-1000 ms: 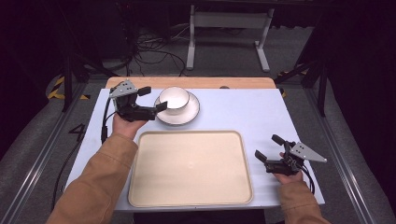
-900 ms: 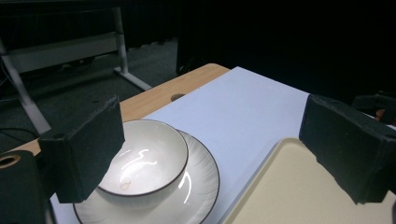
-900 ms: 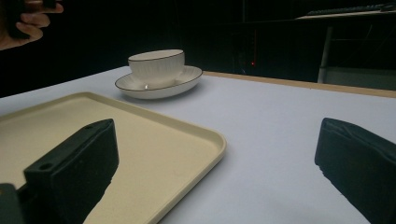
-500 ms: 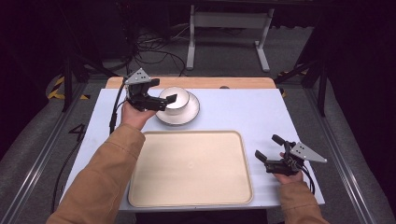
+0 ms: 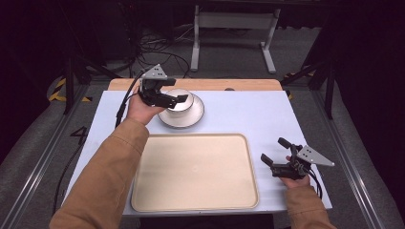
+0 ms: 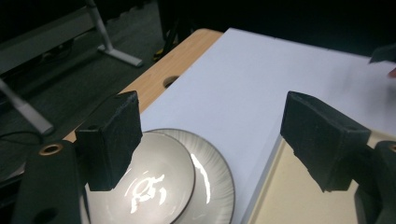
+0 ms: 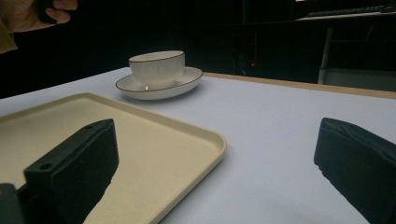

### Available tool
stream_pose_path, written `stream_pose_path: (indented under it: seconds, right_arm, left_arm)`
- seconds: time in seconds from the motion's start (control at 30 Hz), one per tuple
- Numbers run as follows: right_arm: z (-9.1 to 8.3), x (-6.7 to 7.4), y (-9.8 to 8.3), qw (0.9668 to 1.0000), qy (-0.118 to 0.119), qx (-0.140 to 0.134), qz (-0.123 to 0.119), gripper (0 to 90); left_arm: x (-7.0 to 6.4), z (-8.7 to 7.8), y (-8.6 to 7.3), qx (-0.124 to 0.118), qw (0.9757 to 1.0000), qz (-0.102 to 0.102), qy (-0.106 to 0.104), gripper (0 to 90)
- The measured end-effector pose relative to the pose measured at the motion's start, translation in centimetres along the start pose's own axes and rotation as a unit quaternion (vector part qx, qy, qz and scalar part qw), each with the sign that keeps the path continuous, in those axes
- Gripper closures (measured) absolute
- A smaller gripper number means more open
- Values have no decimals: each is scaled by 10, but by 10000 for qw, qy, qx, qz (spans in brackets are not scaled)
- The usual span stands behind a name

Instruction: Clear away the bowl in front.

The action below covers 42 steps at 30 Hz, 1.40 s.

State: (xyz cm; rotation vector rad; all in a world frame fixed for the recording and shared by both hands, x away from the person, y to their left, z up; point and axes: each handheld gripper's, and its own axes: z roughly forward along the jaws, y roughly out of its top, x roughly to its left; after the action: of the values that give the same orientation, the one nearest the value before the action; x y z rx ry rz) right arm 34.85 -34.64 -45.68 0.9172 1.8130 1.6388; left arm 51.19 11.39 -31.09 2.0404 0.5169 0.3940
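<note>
A white ribbed cup [image 5: 180, 99] stands on a matching saucer [image 5: 191, 119] at the far middle of the white tabletop. My left gripper [image 5: 175, 90] hovers over the cup from its left, its jaws pointing right. In the left gripper view the cup [image 6: 152, 179] and saucer [image 6: 212, 175] lie below the gap of the left gripper [image 6: 212, 135]; its jaws have just been closing, and the pads touch nothing. My right gripper [image 5: 273, 150] rests open at the near right, beside the tray. In the right gripper view the right gripper [image 7: 215, 172] faces the cup [image 7: 156, 67] from far off.
A large cream tray [image 5: 193, 171] lies empty at the near middle, its corner [image 7: 205, 140] close to the right gripper. A wooden strip [image 5: 229, 84] with a round hole [image 6: 170, 81] edges the table's far side. Beyond it are a dark floor, cables and a metal stand [image 5: 234, 21].
The left hand has moved from the saucer's left side up and toward the far edge, bringing its gripper over the cup, and its jaws have narrowed. The right hand has kept still.
</note>
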Motion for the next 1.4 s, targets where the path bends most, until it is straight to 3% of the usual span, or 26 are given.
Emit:
stream_pose_path:
  seconds: [0.1, 0.2, 0.37, 0.47, 0.6, 0.77, 0.87, 1.03, 1.2, 1.4]
  right_arm:
    - [0, 0, 0, 10000, 2, 1, -4, 4]
    - [0, 0, 0, 10000, 10, -9, 13, 4]
    - [0, 0, 0, 10000, 13, -7, 15, 4]
    - [0, 0, 0, 10000, 21, -6, 5, 5]
    - [0, 0, 0, 10000, 38, -3, 11, 5]
    - [0, -1, 0, 10000, 52, -5, 12, 5]
    - [0, -1, 0, 10000, 55, -3, 15, 5]
    - [0, -1, 0, 10000, 52, -1, 4, 5]
    - [0, 0, 0, 10000, 45, 4, -8, 5]
    - [0, 0, 0, 10000, 37, -3, -21, 7]
  left_arm:
    - [-2, 7, 2, 366, 9987, 338, 69, 252]
    - [-2, 13, 4, 528, 9972, 522, 113, 292]
    - [2, 22, 5, 819, 9944, 673, 20, 319]
    - [4, 28, 6, 1081, 9912, 751, -131, 328]
    - [9, 38, 7, 1540, 9843, 805, -293, 315]
    - [8, 48, 4, 1969, 9757, 954, -150, 330]
    - [10, 51, 4, 2017, 9751, 886, -245, 362]
    - [12, 57, 1, 2178, 9698, 1069, -261, 410]
    - [16, 69, -8, 2522, 9625, 921, -390, 447]
    - [22, 84, -19, 2927, 9513, 838, -482, 481]
